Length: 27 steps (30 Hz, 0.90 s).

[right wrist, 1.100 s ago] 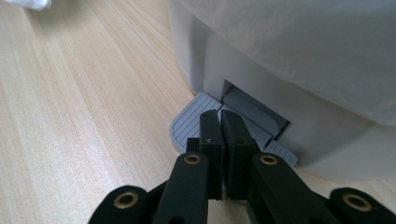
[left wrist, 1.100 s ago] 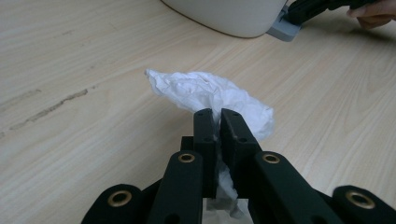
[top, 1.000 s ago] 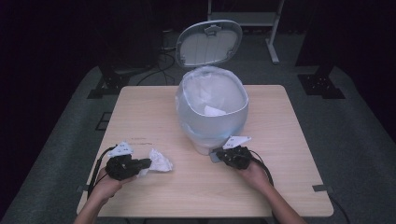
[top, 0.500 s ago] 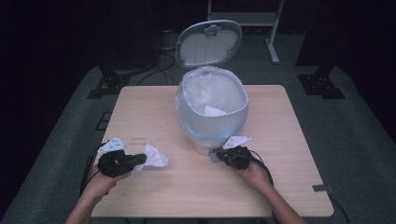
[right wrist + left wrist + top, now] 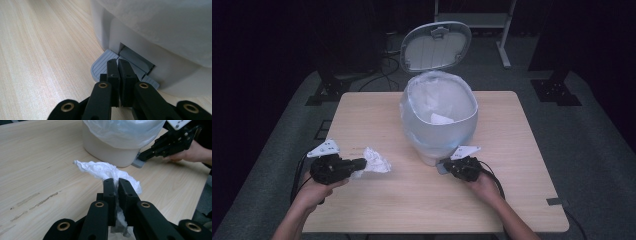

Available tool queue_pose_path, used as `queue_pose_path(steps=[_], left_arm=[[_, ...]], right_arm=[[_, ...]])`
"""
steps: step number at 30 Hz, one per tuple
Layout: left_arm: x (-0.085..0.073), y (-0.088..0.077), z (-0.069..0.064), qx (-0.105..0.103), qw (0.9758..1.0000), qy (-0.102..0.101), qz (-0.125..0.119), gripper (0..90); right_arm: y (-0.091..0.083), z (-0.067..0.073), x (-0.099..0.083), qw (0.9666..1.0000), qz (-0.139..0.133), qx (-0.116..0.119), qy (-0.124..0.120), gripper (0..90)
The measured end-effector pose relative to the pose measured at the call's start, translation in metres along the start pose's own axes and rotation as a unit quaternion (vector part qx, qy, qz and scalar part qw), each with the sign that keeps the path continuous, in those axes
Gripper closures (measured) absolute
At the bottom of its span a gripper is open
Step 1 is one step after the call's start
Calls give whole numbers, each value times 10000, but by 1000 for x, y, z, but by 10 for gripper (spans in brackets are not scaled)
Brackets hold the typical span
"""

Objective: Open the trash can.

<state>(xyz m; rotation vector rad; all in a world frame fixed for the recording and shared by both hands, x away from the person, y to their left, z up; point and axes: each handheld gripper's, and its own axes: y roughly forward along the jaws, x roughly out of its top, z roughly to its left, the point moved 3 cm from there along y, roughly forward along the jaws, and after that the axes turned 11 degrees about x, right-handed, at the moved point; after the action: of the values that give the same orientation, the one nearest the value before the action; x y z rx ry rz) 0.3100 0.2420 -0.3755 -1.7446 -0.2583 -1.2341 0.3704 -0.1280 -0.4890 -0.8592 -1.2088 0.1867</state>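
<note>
- No text, label, brand, number or sign is showing legibly in any of the views.

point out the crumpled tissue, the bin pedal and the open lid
tissue (image 5: 105, 171), left gripper view, on the crumpled bulk ahead of the jaws
pedal (image 5: 101, 65), right gripper view, on its ribbed grey top at the bin's foot
lid (image 5: 437, 46), high view, on the ribbed inside of the raised lid
</note>
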Motion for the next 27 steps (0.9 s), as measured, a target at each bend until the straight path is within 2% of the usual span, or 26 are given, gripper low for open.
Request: queue_pose_path(steps=[15,27], left_arm=[[16,-4,-4,-167,9998,9,-80,869],[39,-9,-7,-258,9996,73,-105,868]], right_arm=[[0,0,0,10000,-2,1,-8,873],[0,0,0,10000,-15,-1,-11,873]])
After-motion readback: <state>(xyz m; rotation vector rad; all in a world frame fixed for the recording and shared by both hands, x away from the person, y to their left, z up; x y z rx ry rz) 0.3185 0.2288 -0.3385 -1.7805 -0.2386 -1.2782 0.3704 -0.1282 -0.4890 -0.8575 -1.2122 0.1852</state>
